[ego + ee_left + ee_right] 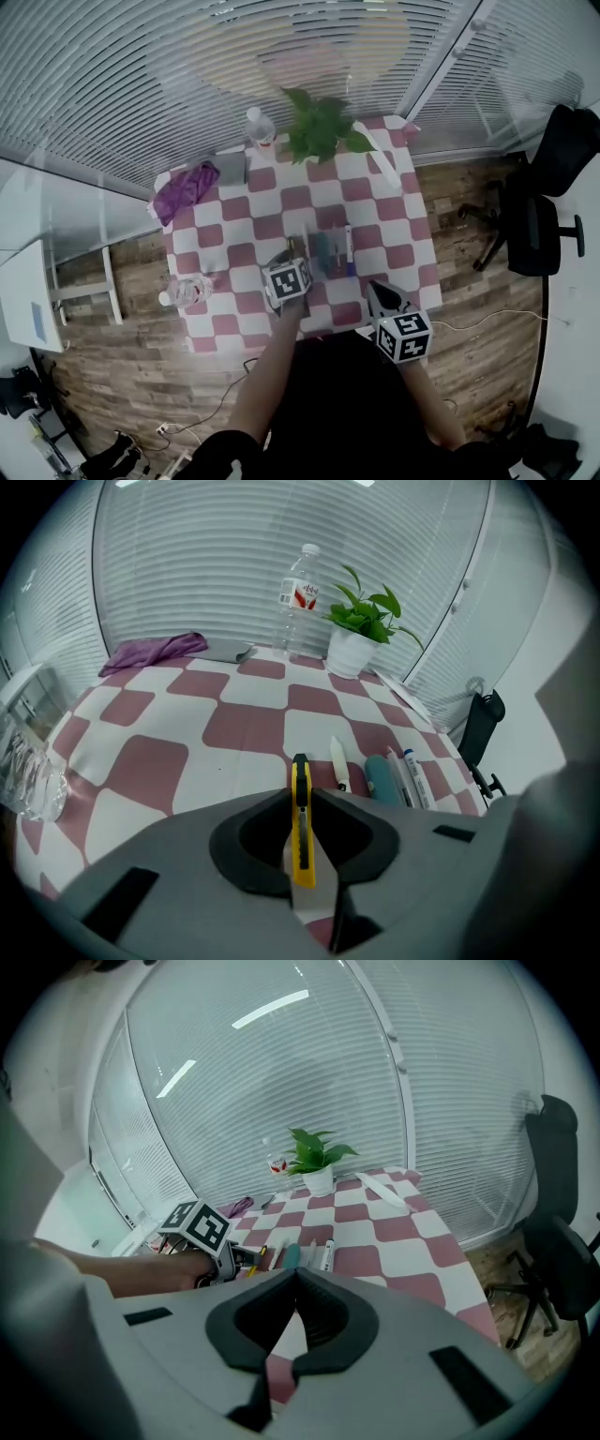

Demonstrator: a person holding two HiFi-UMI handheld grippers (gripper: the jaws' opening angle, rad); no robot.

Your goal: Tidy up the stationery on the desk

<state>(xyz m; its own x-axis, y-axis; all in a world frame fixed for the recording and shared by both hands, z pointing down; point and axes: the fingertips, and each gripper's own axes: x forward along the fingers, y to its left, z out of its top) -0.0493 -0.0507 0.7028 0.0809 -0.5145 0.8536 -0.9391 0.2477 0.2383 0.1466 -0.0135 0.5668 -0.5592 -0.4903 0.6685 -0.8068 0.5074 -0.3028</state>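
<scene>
My left gripper [300,797] is shut on a yellow utility knife [300,829], which stands on edge between the jaws above the checked tablecloth [239,728]. To its right lie a white pen [338,763], a teal case [382,778] and two markers [413,777], side by side. In the head view the left gripper [292,255] hovers just left of this row [326,253]. My right gripper [379,293] is shut and holds nothing, near the table's front right edge. The right gripper view shows its jaws [296,1277] together, with the left gripper's marker cube [199,1226] ahead.
A potted plant [320,129] and a water bottle [260,125] stand at the table's far edge. A purple cloth [185,190] and a grey flat item [231,169] lie far left. A clear container [190,290] sits at the near left. An office chair [544,202] stands to the right.
</scene>
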